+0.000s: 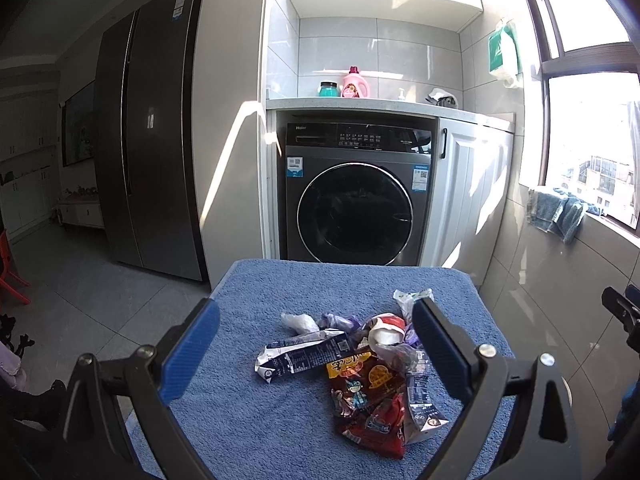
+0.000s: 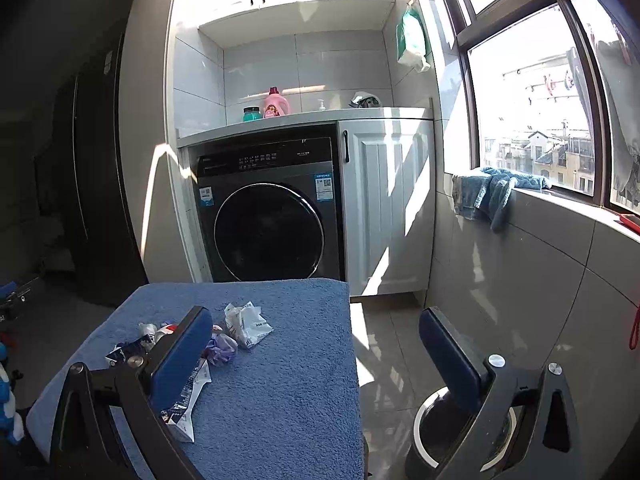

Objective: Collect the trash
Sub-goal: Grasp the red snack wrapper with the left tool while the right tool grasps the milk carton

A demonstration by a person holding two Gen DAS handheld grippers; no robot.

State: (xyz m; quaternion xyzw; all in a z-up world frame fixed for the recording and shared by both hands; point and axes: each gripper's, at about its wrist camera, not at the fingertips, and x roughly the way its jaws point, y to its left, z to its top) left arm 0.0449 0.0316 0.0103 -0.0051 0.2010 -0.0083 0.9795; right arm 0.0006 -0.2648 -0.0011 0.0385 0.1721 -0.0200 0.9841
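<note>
1. Ahead, a washer (image 1: 356, 200) sits under a white worktop, with a dark fridge (image 1: 148, 152) to its left and a white cabinet door (image 2: 386, 204) to its right; bottles stand on the worktop.
2. Nearer, the counter (image 1: 280, 288), covered in blue towel, carries the trash; bare towel lies all round the pile, and the far edge stops just short of the washer.
3. Only the right wrist view shows the counter's right edge, the sunlit floor (image 2: 384, 360) beside it, and a round bin (image 2: 432, 428) on that floor, partly hidden by the gripper.
4. The trash pile (image 1: 372, 372) lies right of the counter's middle: a red snack bag, a flattened dark carton, crumpled white and purple wrappers.
5. A white wrapper (image 2: 246, 324) lies at the pile's far side, clearest in the right view.
6. The left hand-held gripper (image 1: 316, 352) is spread wide, empty, straddling the pile from above.
7. The right hand-held gripper (image 2: 316, 352) is also wide and empty, its left finger over the pile's edge, its right finger out past the counter over the bin.
</note>
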